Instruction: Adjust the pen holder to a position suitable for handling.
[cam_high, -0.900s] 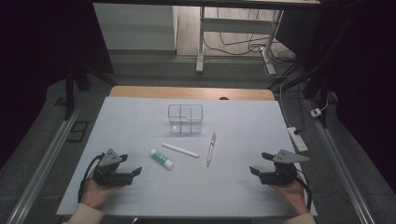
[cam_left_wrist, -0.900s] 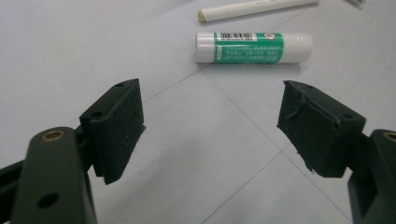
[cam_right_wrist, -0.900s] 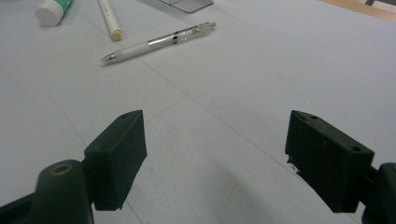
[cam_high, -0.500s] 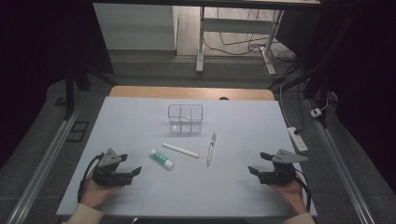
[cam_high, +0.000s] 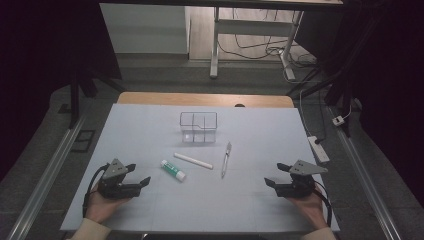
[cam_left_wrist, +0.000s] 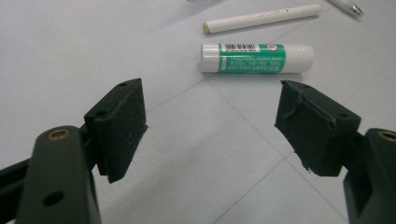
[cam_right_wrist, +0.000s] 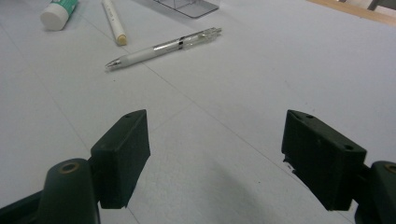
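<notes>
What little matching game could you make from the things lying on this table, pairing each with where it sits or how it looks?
Things:
1. glue stick
2. white stick
3. pen
4. clear organizer

Descriptions:
A. stands farthest from the person, split into compartments
B. green label, white cap
C. plain, lies between the other two small things
D. clear barrel, lies nearest the right gripper

Pairs: 1-B, 2-C, 3-D, 4-A

- We see a pale blue-grey sheet (cam_high: 150, 125) covering the table, with a strip of bare light wooden tabletop (cam_high: 200, 99) along its far edge.
- Grey metal rails (cam_high: 47, 175) flank the table over a grey floor (cam_high: 160, 75).
- Beyond stands a white metal desk leg (cam_high: 215, 45), with black cables (cam_high: 260, 47) trailing behind it.
- A white power strip (cam_high: 318, 149) lies at the right.
- Both sides of the room are dark.
</notes>
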